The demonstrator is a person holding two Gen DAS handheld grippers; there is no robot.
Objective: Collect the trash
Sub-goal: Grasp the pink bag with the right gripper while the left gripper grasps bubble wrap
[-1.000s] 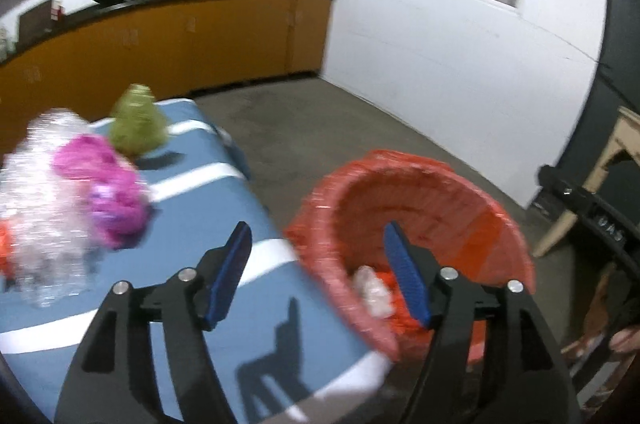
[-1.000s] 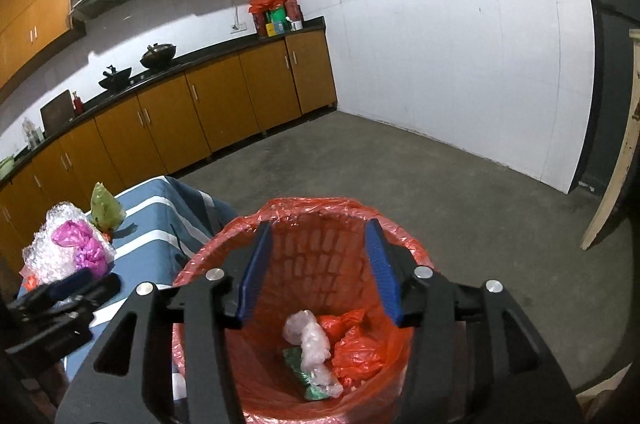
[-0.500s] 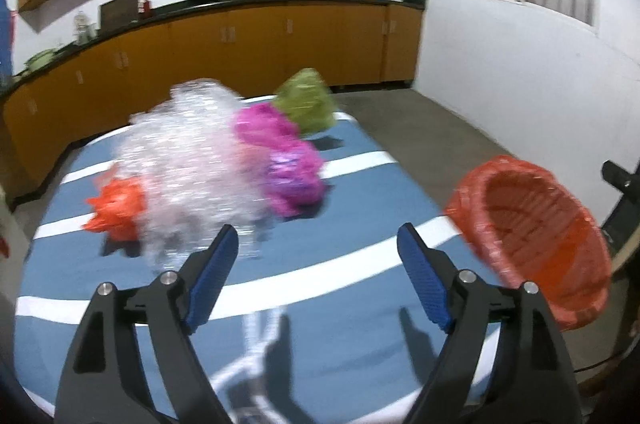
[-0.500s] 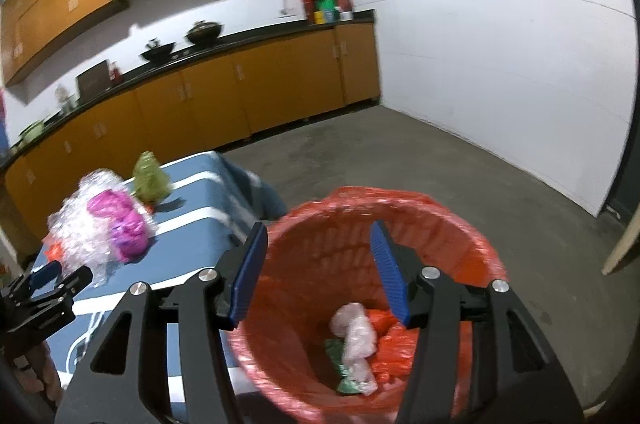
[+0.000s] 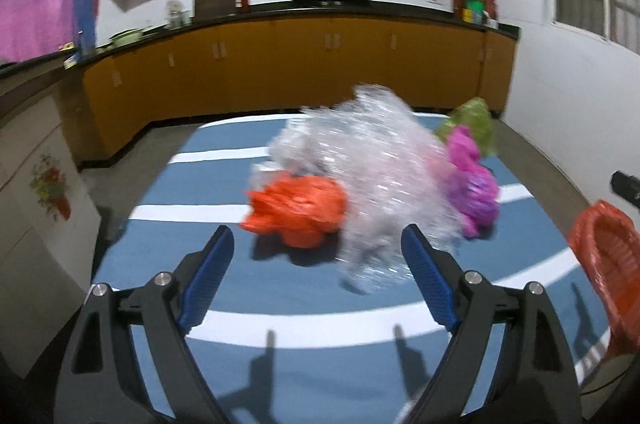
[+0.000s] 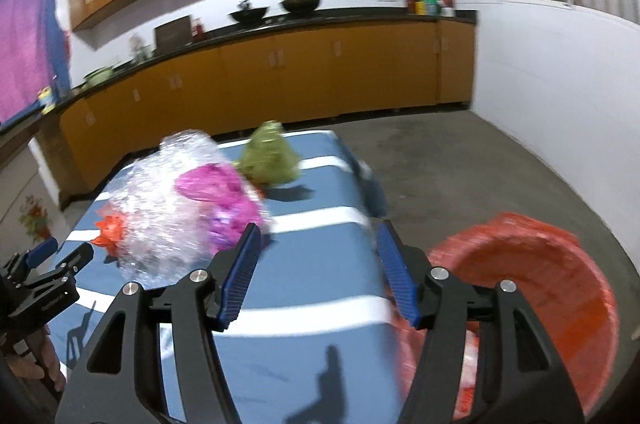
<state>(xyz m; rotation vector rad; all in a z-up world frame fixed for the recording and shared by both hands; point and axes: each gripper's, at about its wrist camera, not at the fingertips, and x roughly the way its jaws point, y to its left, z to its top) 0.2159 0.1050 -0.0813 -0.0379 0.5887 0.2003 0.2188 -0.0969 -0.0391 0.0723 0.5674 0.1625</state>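
Trash lay heaped mid-table (image 5: pixel 168 184): orange bag (image 5: pixel 298 212), clear bubble wrap (image 5: pixel 372 176), pink bag (image 5: pixel 472 184), green bag (image 5: pixel 470 122) behind, all touching or nearly. Bin (image 6: pixel 532 280) w/ red liner stood off the table's right edge. Left gripper (image 5: pixel 318 274) and right gripper (image 6: pixel 318 272) were both opening, nothing btwn jaws. Stuff looked light, soft, crinkly; prob best pinched at a bunched fold, orange bag nearest left.

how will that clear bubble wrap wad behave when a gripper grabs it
The bubble wrap looks loosely crumpled and airy, so it is probably very light and will squash between the pads. It leans on the orange bag and pink bag, so lifting it may drag them.
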